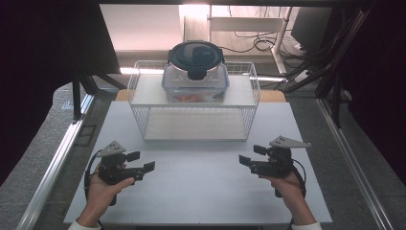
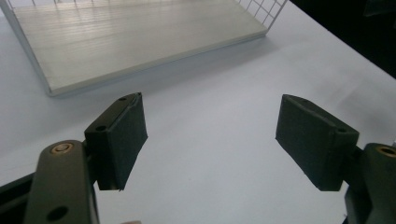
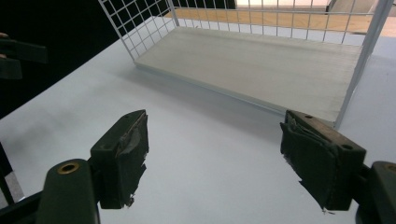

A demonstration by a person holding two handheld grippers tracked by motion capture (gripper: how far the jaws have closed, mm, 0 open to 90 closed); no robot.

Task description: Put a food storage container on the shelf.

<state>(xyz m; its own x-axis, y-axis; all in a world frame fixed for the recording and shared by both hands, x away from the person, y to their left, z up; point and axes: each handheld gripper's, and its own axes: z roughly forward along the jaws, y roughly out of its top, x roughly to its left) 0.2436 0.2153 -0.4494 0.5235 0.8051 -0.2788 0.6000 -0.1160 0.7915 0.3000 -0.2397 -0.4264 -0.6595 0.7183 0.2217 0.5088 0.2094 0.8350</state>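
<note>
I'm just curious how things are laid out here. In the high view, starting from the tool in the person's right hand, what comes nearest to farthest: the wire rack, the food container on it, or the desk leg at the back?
1. Wire rack, ahead and to the left of the right tool.
2. Food container, on top of the rack, at its middle.
3. Desk leg, beyond the table, at the back.

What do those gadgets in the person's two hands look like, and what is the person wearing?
The left gripper and right gripper are black, pistol-like handheld tools, each with two flat rectangular jaws, a grey three-cornered plate on top and a black cable trailing back. The right gripper's dark pads look frayed at the edges. White sleeve cuffs show at both wrists.
</note>
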